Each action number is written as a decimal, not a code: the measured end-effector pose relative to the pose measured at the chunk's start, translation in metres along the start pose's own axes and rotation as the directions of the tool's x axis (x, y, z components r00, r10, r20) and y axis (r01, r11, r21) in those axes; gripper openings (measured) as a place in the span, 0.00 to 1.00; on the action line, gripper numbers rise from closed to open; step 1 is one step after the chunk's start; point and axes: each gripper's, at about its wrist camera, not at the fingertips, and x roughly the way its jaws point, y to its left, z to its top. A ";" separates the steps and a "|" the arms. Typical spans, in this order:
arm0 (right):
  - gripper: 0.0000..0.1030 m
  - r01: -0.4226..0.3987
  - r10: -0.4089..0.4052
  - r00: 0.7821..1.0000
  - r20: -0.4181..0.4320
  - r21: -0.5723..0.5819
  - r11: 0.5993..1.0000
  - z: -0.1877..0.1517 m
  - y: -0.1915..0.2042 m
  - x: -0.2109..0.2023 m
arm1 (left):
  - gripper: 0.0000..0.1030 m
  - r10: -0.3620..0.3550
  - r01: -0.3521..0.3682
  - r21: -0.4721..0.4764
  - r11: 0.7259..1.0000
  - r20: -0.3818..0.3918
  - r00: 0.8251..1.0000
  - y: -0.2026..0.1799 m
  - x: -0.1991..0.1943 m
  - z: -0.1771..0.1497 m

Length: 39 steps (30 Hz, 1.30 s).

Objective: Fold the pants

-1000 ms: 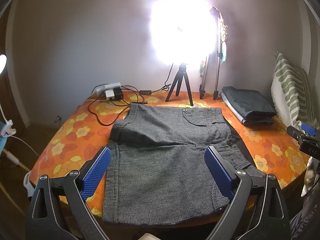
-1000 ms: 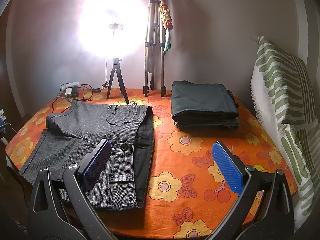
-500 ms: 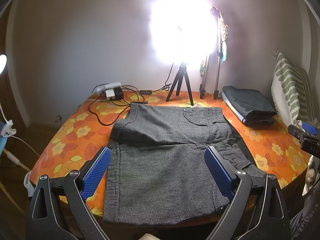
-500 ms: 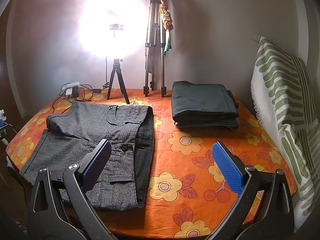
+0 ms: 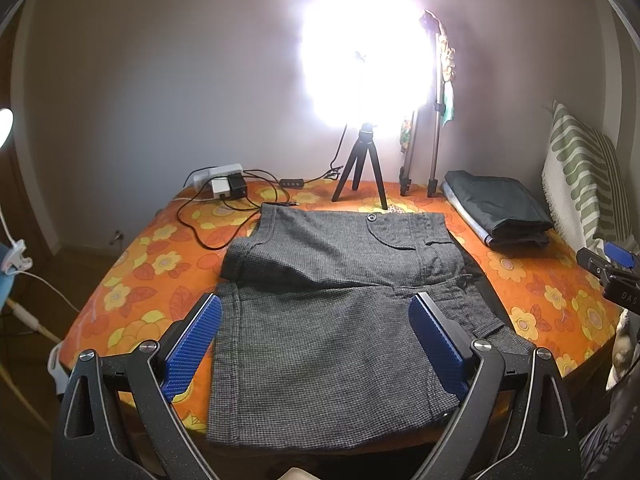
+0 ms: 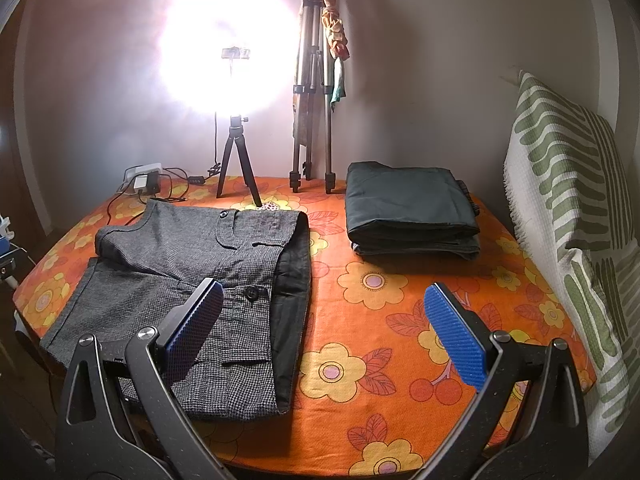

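Grey checked pants (image 5: 332, 320) lie partly folded on the orange flowered table (image 5: 132, 272), the far layer lapped over the near one. They show at the left of the right wrist view (image 6: 192, 264), dark lining along their right edge. My left gripper (image 5: 316, 340) is open and empty, held above the pants' near part. My right gripper (image 6: 320, 328) is open and empty, above the table just right of the pants. Its tip shows at the right edge of the left wrist view (image 5: 612, 268).
A folded dark garment stack (image 6: 412, 208) lies at the back right. A ring light on a small tripod (image 6: 236, 160), a taller tripod (image 6: 312, 120), and a power strip with cables (image 5: 224, 188) stand along the back. A green striped cushion (image 6: 572, 208) leans at right.
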 end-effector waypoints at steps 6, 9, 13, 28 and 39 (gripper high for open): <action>1.00 -0.001 0.001 1.000 0.000 -0.001 1.000 -0.001 0.002 0.000 | 0.92 -0.002 0.002 0.001 1.000 -0.002 1.000 0.000 0.000 -0.001; 1.00 -0.001 0.001 1.000 0.000 -0.001 1.000 0.000 0.002 0.000 | 0.92 -0.001 0.001 0.005 1.000 -0.002 1.000 0.000 0.001 -0.003; 1.00 -0.007 0.007 1.000 -0.005 -0.009 1.000 -0.002 0.006 0.001 | 0.91 0.004 -0.004 0.003 1.000 -0.010 1.000 0.003 0.003 -0.005; 0.88 -0.212 0.206 0.975 -0.077 -0.079 0.974 -0.021 0.009 0.007 | 0.77 0.012 -0.008 0.034 0.999 -0.121 0.993 0.030 0.021 -0.031; 0.68 -0.446 0.394 0.886 -0.243 -0.223 0.867 -0.049 0.036 0.018 | 0.60 -0.041 0.098 0.194 0.976 -0.278 0.960 0.040 0.025 -0.060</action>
